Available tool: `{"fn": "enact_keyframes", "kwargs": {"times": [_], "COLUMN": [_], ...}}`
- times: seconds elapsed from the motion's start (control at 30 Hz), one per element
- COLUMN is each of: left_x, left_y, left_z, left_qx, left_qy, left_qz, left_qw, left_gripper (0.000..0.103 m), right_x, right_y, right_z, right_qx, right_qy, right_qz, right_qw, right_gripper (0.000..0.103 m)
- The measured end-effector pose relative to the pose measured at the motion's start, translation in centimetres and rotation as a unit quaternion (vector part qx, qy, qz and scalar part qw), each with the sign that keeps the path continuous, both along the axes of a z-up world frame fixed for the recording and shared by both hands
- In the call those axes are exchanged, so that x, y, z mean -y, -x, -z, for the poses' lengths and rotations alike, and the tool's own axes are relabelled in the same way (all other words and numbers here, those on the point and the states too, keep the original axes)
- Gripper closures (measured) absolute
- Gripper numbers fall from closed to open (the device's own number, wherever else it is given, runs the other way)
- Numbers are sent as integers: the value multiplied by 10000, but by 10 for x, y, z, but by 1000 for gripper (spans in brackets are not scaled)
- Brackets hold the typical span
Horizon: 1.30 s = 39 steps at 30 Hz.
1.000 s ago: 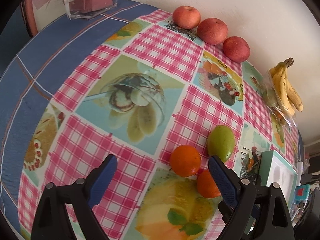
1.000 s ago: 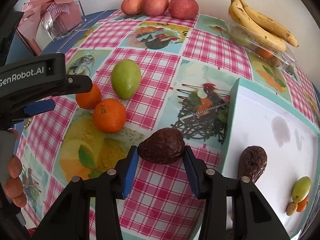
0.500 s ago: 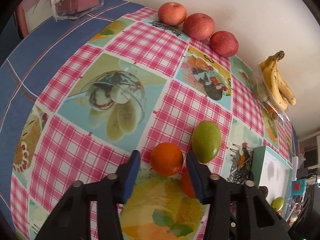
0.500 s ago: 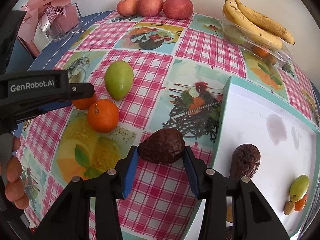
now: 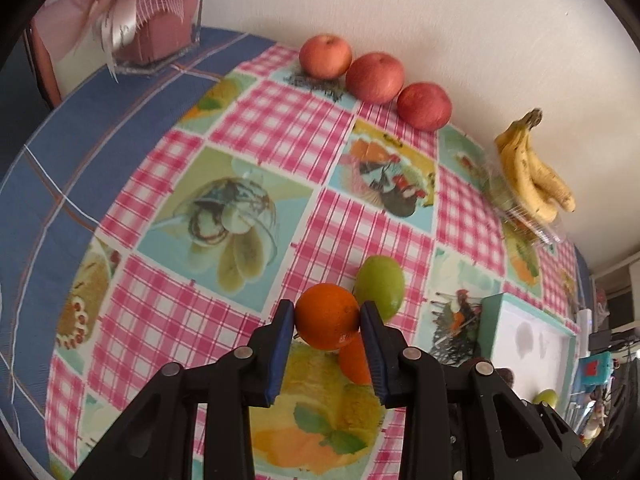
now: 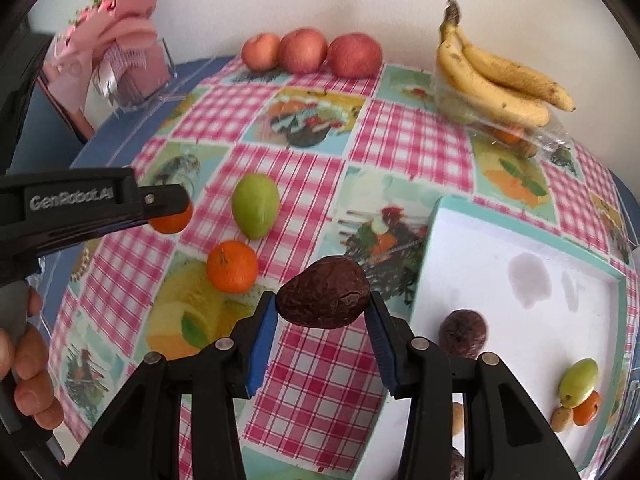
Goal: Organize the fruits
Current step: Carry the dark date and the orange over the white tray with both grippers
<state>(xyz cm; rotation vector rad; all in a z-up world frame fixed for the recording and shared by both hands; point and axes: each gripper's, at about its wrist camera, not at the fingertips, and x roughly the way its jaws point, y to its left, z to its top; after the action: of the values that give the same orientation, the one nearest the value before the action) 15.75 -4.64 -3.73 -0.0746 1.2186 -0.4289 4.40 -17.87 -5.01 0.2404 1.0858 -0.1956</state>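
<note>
Fruits beside "GenRobot.AI"-branded left tongs [image 6: 168,210]

Right wrist view. Three apples [image 6: 310,54] in row at top centre, against wall. Banana bunch [image 6: 500,76] upper right, on plastic container [image 6: 516,132]. Gift box [image 6: 132,68] upper left. Mango [image 6: 256,205] centre left on tablecloth [image 6: 320,380]; mandarin [image 6: 232,267] just below it. Tray [image 6: 528,236] at right, holding avocado [image 6: 463,334] near its lower-left side and small fruits [image 6: 578,390] at lower right.
</note>
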Motion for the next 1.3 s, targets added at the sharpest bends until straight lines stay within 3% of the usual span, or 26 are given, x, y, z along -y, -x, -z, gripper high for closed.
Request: {"fn": "enact_keyframes", "kwargs": {"times": [0.4,1.03,1.3], "left_x": [0,68,109], "left_y": [20,70,98], "left_z": [-49,-60,-56], "left_qx": [452,385,315], "left_qy": [217,308,265], "left_qz": [127,856,1329], "left_qw": [9987,9951,9903], "left_gripper": [67,67,67], "right_x": [52,150,183], "right_y": [37,108,135], "right_z": [-31,-31,-24], "right_qx": [-8,-258,-301], "right_qy": [-33,285,159], "right_qz": [891,2117,2626], "right_qw": [9960,9766,9643], "right_gripper": [57,57,57]}}
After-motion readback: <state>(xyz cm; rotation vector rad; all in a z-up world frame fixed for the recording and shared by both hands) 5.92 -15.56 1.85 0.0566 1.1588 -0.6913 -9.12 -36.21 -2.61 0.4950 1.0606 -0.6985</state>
